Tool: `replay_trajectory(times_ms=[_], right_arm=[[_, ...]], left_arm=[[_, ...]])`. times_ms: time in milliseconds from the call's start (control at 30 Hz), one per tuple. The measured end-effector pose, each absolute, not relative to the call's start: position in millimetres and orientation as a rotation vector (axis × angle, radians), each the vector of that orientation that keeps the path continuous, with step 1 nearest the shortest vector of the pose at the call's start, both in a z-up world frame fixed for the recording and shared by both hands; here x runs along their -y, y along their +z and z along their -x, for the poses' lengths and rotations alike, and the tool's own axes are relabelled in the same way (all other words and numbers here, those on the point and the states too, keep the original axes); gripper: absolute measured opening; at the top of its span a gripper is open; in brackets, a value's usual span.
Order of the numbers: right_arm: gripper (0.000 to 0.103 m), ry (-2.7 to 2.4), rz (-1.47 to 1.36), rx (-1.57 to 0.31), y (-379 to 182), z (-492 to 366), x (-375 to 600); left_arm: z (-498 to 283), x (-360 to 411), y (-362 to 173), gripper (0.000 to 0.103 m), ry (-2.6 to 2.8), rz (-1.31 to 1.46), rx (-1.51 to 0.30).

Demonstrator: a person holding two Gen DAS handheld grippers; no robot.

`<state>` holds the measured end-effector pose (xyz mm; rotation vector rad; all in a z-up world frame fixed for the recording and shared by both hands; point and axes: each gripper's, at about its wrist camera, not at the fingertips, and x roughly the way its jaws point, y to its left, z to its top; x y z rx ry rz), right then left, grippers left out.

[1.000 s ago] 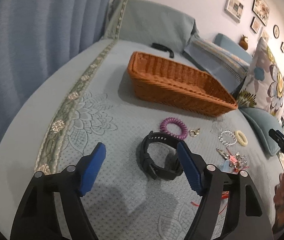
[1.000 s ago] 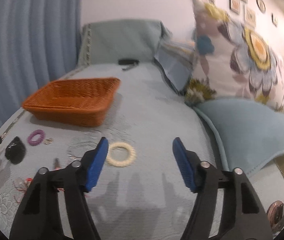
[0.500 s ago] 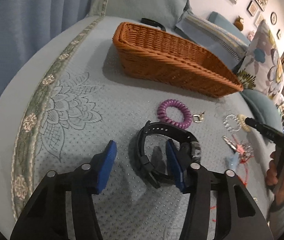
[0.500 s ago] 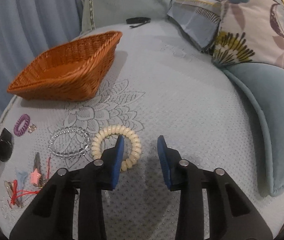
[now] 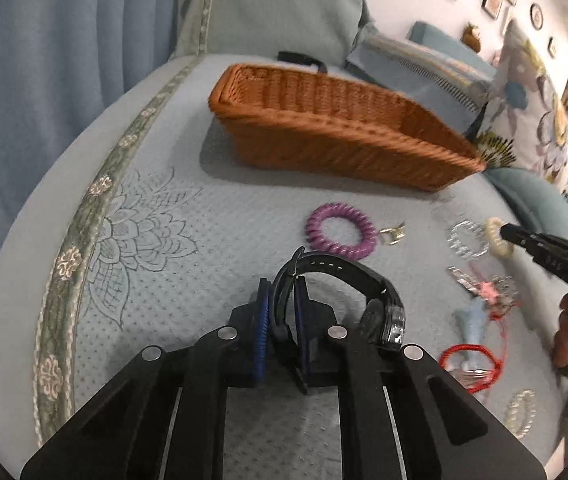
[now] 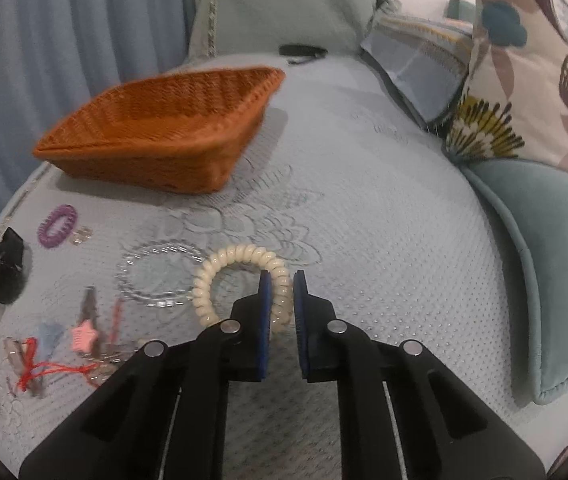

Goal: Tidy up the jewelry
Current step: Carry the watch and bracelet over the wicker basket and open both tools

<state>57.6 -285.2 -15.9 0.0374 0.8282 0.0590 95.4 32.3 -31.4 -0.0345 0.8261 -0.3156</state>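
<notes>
My left gripper [image 5: 283, 292] is shut on the strap of a black watch [image 5: 347, 276] lying on the blue bedspread. My right gripper [image 6: 282, 284] is shut on a cream spiral bracelet [image 6: 228, 264]; it also shows in the left wrist view [image 5: 493, 236]. An orange wicker basket [image 5: 323, 128] stands behind the jewelry, also in the right wrist view [image 6: 164, 128]. A purple spiral bracelet [image 5: 341, 230] and a clear bead bracelet [image 6: 152, 276] lie loose on the bed.
Hair clips, a pink star and red cord [image 6: 64, 352] lie in a heap at the left. A small clasp [image 5: 391, 234] lies by the purple bracelet. Pillows [image 6: 531, 240] line the right side; a blue curtain [image 5: 44, 60] hangs at the left.
Both grippers have moved forward and closed: the left onto the black watch strap, the right onto the cream spiral bracelet.
</notes>
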Motion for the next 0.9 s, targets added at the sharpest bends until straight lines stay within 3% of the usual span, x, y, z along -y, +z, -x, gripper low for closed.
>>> replay_trajectory(times_ms=[267, 467, 667, 900], right_arm=[[0.009, 0.117, -0.075, -0.658, 48.1, -39.6, 271.0], [0.009, 0.156, -0.076, -0.584, 94.0, -83.8, 251.3], [0.009, 0.155, -0.084, -0.639, 90.6, -157.0, 229.6], [0.009, 0.094, -0.077, -0.759, 55.2, -211.6, 222.0]], left_arm=[[-80.4, -25.2, 31.2, 0.009, -0.345, 0.072, -0.646], [-119.7, -3.2, 69.9, 0.009, -0.328, 0.068, -0.572], [-174.4, 26.6, 73.1, 0.01, -0.308, 0.029, -0.587], [-223.0, 47.0, 39.8, 0.01, -0.253, -0.045, -0.675]])
